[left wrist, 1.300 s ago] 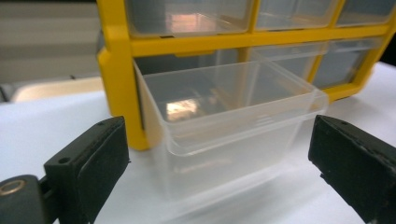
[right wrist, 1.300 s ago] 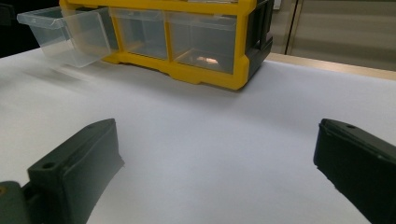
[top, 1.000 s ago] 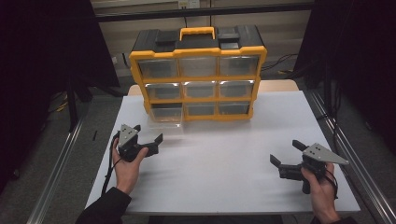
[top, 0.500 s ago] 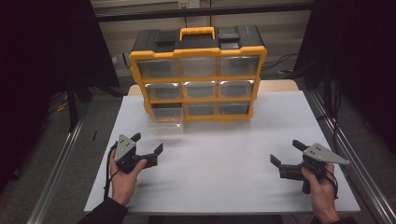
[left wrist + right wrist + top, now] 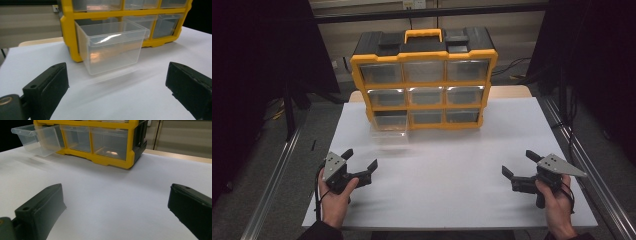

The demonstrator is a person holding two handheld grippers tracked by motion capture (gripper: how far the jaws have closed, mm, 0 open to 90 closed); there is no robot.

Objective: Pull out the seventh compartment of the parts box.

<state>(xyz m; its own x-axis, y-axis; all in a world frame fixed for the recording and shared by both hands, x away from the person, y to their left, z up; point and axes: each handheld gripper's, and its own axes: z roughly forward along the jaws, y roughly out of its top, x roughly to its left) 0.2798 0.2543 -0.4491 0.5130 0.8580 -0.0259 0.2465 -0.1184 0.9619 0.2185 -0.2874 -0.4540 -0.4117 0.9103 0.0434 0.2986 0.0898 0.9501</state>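
Note:
A yellow and black drawer cabinet [image 5: 424, 77] with clear drawers stands at the far side of the white table [image 5: 452, 165]. Its bottom-left clear drawer [image 5: 389, 129] [image 5: 111, 47] [image 5: 35, 138] is pulled out toward me and looks empty. My left gripper [image 5: 360, 161] rests near the front left of the table, open, with nothing between its jaws; the drawer lies well ahead of it. My right gripper [image 5: 518, 164] sits at the front right, open and holding nothing, pointing left toward the cabinet.
Metal rails [image 5: 272, 185] run along both sides of the table. A wooden surface [image 5: 512, 91] shows behind the cabinet. Dark floor and cables lie beyond the table edges.
My left gripper has drawn back toward me and down to the table's front left. The right gripper has stayed in place.

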